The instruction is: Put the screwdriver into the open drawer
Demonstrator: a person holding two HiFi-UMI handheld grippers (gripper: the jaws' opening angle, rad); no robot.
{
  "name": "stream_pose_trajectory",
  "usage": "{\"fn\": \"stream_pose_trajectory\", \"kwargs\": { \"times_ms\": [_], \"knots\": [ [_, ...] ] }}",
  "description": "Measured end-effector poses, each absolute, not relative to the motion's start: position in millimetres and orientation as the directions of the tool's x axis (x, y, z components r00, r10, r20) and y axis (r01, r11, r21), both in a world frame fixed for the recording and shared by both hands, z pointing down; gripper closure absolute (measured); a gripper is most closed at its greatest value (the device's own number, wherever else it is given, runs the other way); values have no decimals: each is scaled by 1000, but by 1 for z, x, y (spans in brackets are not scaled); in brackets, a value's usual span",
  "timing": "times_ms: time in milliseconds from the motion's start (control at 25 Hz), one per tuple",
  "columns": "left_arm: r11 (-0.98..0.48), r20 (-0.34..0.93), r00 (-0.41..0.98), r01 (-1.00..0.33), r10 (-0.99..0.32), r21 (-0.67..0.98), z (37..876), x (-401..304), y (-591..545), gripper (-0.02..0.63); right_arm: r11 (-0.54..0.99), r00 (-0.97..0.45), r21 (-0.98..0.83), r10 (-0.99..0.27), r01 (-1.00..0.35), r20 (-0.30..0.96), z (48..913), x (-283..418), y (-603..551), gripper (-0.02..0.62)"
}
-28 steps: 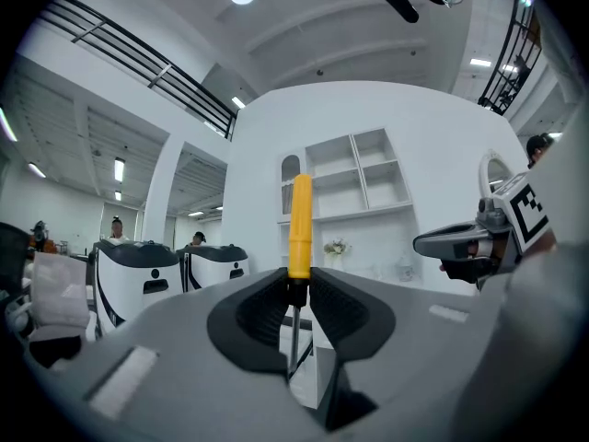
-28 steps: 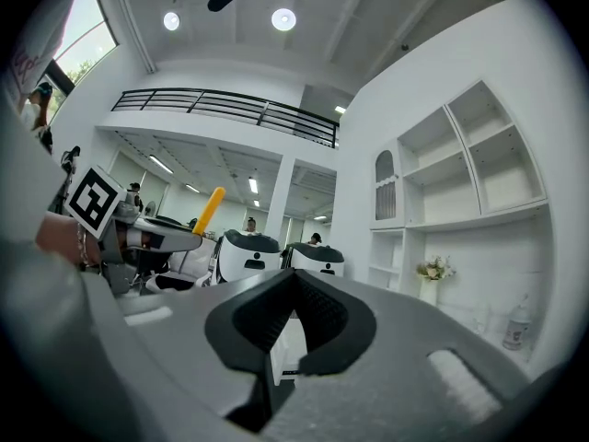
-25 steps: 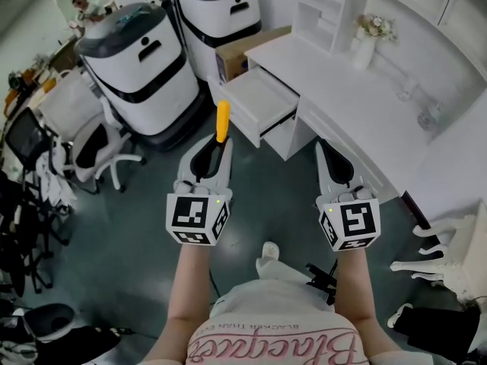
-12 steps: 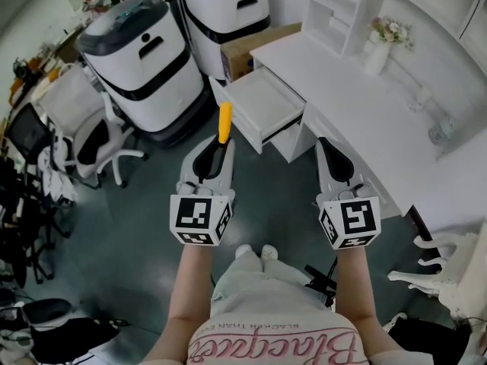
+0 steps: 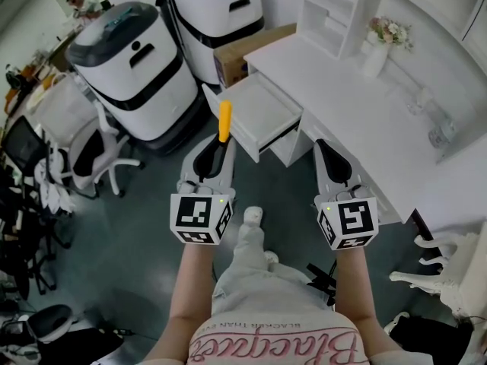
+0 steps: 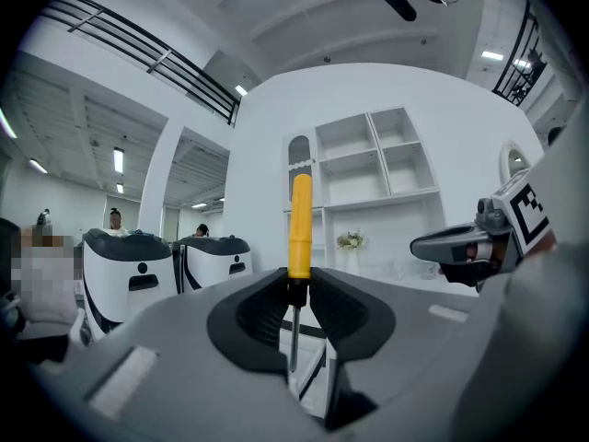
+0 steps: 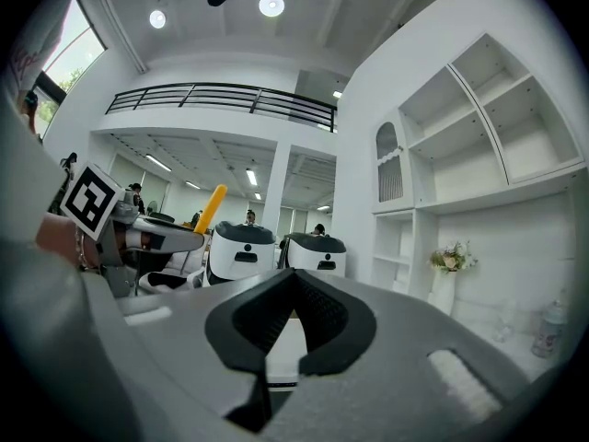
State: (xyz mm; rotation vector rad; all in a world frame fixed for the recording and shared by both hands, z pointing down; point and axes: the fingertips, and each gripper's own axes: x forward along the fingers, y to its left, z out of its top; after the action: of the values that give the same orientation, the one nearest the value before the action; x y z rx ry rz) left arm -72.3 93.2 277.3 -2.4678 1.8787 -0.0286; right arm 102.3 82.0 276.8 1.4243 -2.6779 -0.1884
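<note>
Head view shows the open drawer (image 5: pixel 262 101) just beyond my left claw (image 5: pixel 221 147), with the screwdriver (image 5: pixel 224 120) sticking out toward it, yellow handle first. Only the left gripper view shows my jaws clamped on its dark collar, the metal shaft pointing back. Right gripper view shows my right claw (image 7: pixel 293 279) closed, empty.

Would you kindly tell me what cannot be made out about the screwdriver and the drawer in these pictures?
Screwdriver shaft: head view, covered by the left gripper clamped on it; only the yellow handle shows.
Screwdriver tip type: left gripper view, too small.
Drawer, rear part: head view, tucked under the desk top.
Drawer interior: both gripper views, mostly blocked by each gripper's own body.
</note>
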Motion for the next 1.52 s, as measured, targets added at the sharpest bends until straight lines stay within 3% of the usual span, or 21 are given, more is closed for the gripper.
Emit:
{"fn": "stream_pose_trajectory", "kwargs": {
  "times_ms": [1520],
  "knots": [
    [-367,-25,367,-930,-930,-2,271,-150,-214,515,424,-417,138,-906,-895,78,280,41,-195,594]
  ]
}}
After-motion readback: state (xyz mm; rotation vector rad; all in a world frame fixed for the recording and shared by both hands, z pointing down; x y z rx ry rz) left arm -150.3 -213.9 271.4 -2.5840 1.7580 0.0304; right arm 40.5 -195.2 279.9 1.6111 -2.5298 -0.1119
